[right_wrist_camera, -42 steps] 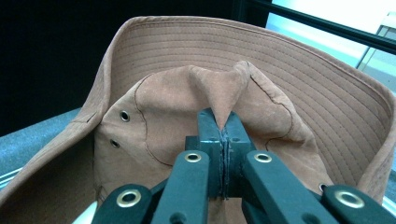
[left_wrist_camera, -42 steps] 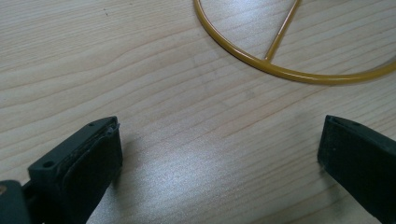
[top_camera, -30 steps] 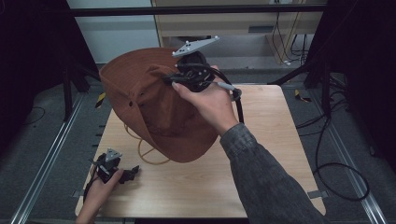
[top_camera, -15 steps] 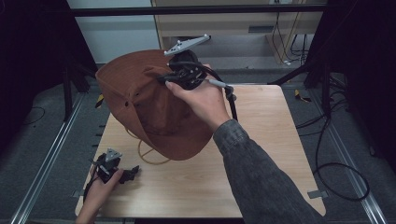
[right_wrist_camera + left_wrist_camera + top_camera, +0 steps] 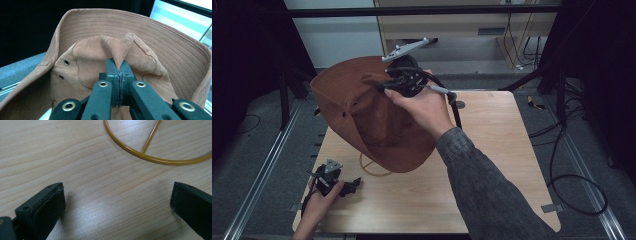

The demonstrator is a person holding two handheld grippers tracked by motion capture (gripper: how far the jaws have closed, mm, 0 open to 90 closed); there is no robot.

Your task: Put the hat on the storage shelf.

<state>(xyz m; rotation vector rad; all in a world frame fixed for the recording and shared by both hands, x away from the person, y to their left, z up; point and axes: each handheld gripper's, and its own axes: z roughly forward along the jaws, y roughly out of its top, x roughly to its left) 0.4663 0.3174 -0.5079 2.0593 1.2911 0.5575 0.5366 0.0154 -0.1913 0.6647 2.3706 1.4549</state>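
Observation:
A brown wide-brimmed hat (image 5: pixel 362 110) hangs in the air above the left half of the wooden table (image 5: pixel 492 145). My right gripper (image 5: pixel 384 86) is shut on a pinched fold of the hat's crown (image 5: pixel 117 53), with the brim (image 5: pixel 175 50) curving behind it. The hat's yellow cord (image 5: pixel 371 170) lies in a loop on the table under the hat. My left gripper (image 5: pixel 354 182) rests low at the table's front left corner, open, its jaws wide apart over bare wood, with the yellow cord (image 5: pixel 150 157) lying just beyond them.
Metal rails (image 5: pixel 259 175) run along the floor on both sides of the table. Black cables (image 5: pixel 572 175) trail on the floor to the right. A cabinet (image 5: pixel 462 20) and dark frame posts stand behind the table.
My right gripper has carried the hat a little to the left and farther from me, raising it. The left gripper has stayed in place.

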